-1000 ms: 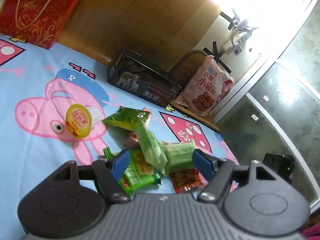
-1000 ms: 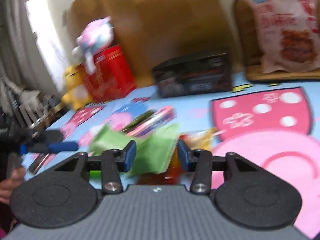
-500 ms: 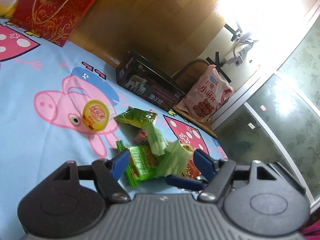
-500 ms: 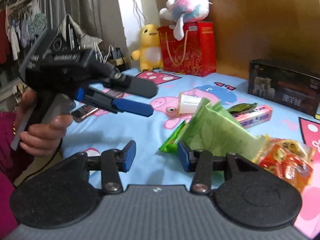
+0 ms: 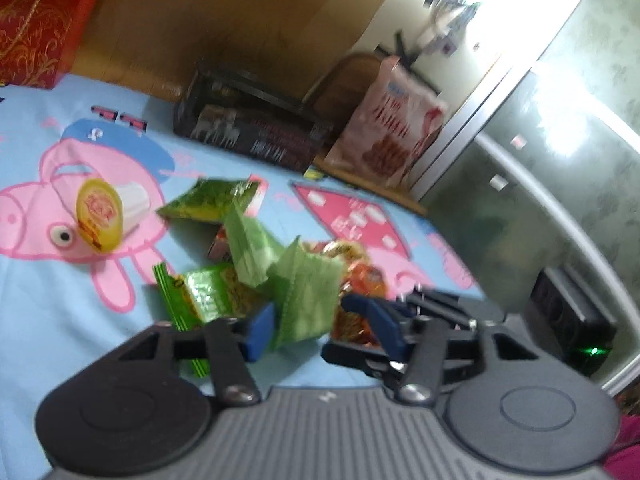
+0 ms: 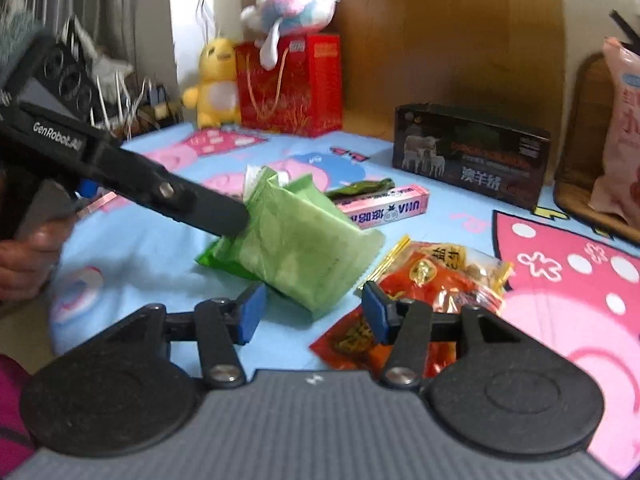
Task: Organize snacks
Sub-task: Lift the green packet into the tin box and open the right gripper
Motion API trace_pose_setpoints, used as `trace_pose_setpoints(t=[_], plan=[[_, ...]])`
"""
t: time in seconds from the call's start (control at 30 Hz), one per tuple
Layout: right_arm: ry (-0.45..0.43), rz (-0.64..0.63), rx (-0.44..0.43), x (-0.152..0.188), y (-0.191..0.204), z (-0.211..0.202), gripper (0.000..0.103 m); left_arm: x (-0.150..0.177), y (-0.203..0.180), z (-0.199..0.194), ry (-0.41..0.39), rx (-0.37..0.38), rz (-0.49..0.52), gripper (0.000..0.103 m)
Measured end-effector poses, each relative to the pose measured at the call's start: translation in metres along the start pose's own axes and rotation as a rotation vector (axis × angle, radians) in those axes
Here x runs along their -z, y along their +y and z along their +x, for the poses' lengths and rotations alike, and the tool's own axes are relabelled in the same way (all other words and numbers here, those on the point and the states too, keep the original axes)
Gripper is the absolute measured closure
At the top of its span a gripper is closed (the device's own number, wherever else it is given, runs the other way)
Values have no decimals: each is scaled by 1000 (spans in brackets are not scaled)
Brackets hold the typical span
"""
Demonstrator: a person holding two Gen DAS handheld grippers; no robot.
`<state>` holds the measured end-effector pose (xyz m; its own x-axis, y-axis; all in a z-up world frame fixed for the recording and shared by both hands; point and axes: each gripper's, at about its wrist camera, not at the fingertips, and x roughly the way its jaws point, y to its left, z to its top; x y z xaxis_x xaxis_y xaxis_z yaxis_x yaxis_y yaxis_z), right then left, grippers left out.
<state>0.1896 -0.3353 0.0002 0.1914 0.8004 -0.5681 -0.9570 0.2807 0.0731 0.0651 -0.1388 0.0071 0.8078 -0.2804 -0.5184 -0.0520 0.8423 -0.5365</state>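
Across the left wrist view, the blue cartoon bedsheet (image 5: 48, 320) lies bare to the left and near side of the snack pile, while its far edge is lined by a red gift bag (image 5: 36, 20), a black box (image 5: 248, 132) and a pink snack bag (image 5: 392, 128). The picture is blurred. The left gripper (image 5: 316, 322) has just been closing its jaws, with a pale green packet (image 5: 304, 300) between them and against the left pad. Behind that packet lie a bright green packet (image 5: 208, 292), a dark green packet (image 5: 208, 204) and orange-red packets (image 5: 360, 276). A yellow-lidded jelly cup (image 5: 104, 212) lies on its side, apart to the left.

From the right wrist view, the left gripper's black finger presses the pale green packet's upper left side; the other finger is hidden behind it, so the packet appears clamped and tilted up off the sheet. A hand (image 6: 24, 256) holds that tool at the left edge. The right gripper (image 6: 312, 312) has just been opening; its jaws stand wide, the packet's lower corner between them without touching either pad. A red snack packet (image 6: 436, 280) lies just right of the right pad, and a pink candy box (image 6: 384, 208) lies behind. Bare sheet stretches along the near left and between pile and black box.
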Motion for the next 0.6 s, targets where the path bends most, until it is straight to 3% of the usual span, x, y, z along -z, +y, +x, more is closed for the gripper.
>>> trace_pose_setpoints(t=[0.07, 0.23, 0.43, 0.6], plan=[[12, -35, 7, 0, 4, 10, 48, 2, 2, 12, 53, -24, -10, 81], [-10, -32, -3, -6, 0, -2, 67, 1, 8, 5, 52, 55, -48, 82], [-107, -34, 64, -32, -20, -15, 67, -34, -6, 7, 3, 124, 5, 81], [-157, -71, 164, -67, -48, -3, 68, -88, -19, 28, -33, 99, 89, 81]])
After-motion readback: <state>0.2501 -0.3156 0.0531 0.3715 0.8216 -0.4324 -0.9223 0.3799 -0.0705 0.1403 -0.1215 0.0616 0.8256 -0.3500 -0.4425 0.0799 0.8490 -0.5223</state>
